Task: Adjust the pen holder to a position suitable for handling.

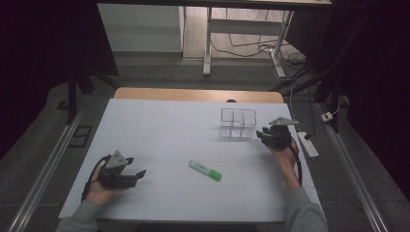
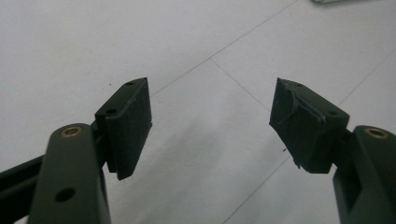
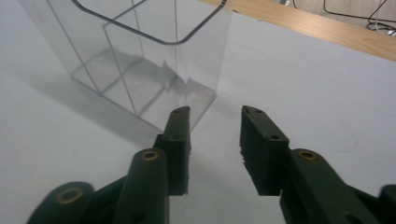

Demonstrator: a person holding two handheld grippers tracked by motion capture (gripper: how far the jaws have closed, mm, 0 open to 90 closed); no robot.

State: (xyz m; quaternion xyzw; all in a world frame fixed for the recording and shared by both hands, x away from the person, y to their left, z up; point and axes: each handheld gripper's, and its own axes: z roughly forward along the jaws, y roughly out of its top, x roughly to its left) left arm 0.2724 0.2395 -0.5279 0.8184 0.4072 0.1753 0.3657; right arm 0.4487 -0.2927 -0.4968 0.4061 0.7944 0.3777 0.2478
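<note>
Highlighter label seemingly unreadable; organiser unmarked

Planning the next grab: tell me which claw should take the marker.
Probably left. The left claw lies open, pointing at the marker; the right claw faces the clear box, farther from it.

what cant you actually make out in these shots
- Clear organizer: its top and left side are cut off by the edge of the right claw view.
- Green marker: any print on it is too small to read in the high view.
- Right claw: in the high view the hand and claw body hide its jaws.
- Room beyond the table: its sides are too dark in the high view.
</note>
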